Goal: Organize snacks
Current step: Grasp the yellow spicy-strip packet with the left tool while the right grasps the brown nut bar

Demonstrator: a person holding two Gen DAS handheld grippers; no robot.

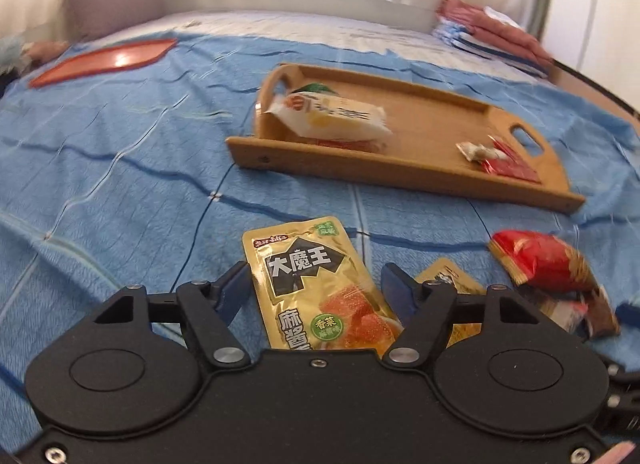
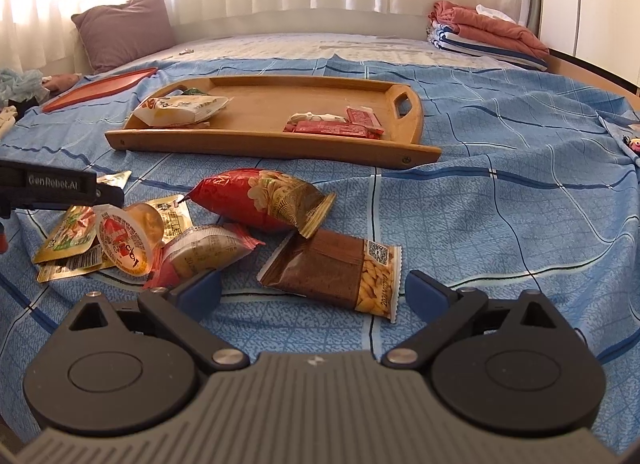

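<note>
Left tool: your left tool sat with its blue pads either side of the flat gold foil snack pouch; the jaws were partly drawn in, the left-hand pad at the pouch's edge and the other just beside it, so I judge the grip was not yet made.
Gold pouch: it lay on the blue checked bedspread straight ahead between the pads, its top pointing away from the tool, which let the jaws close across its width.
Pouch writing: large white characters "大魔王" on a black panel, "麻酱" below, and a green roundel reading "香菜".
Right tool: your right tool stood wide apart and held nothing, with the brown peanut packet lying just ahead between its pads.
Loose pile: ahead and left of the right tool lay a red and gold puffed bag, a clear jelly cup with a red lid and more gold pouches, none yet sorted.
Wooden tray: the light wooden tray with cut-out handles lay farther ahead, a white puffed packet at its left end and red bar wrappers at its right; by my reading, kinds were grouped.
Other writing: "GenRobot.AI" on the left tool's side in the right wrist view; a QR code on the peanut packet.
Red tray: a flat red tray lay far left, beyond the wooden one.
</note>
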